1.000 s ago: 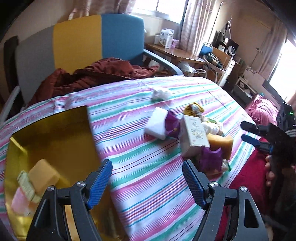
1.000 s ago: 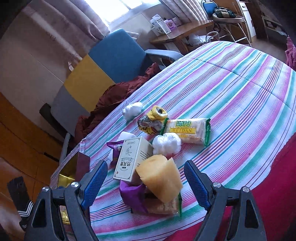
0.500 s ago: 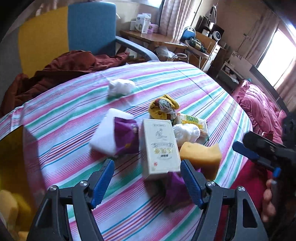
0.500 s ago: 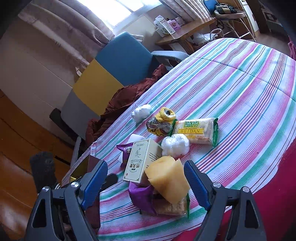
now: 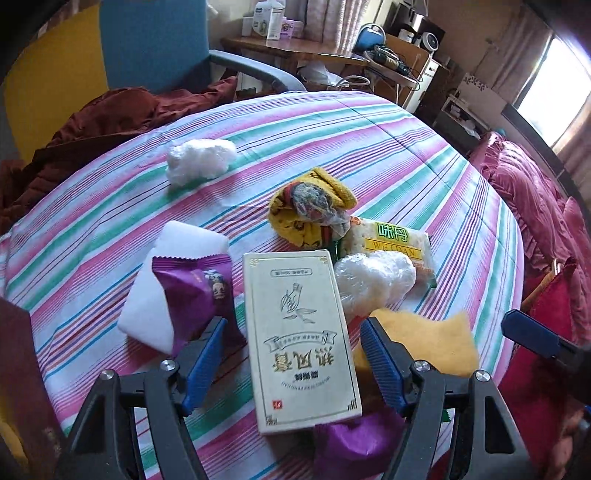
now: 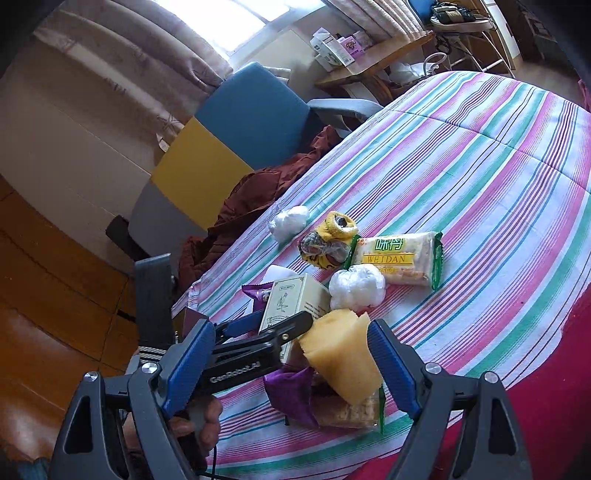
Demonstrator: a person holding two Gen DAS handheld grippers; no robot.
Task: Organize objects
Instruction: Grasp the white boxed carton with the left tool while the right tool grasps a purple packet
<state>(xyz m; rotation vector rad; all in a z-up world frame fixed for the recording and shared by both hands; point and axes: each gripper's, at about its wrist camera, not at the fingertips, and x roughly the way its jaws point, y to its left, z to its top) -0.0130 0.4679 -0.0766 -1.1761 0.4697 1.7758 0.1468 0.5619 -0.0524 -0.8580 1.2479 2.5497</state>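
The left claw [image 5: 291, 363], jaws just narrowing yet clear of the cream box [image 5: 301, 338] lying between them on the striped desk [image 5: 424, 155], needs to clench; the right claw [image 6: 291, 363] waits released.

Two wrist views, close, sharing cream box [image 5: 301, 332]

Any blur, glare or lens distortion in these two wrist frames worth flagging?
Left wrist: strong fisheye bending of the striped cloth; the window is blown out; the white box reads sharp. Right wrist: the window is overexposed, the edges curve and darken, and the yellow sponge is crisp.
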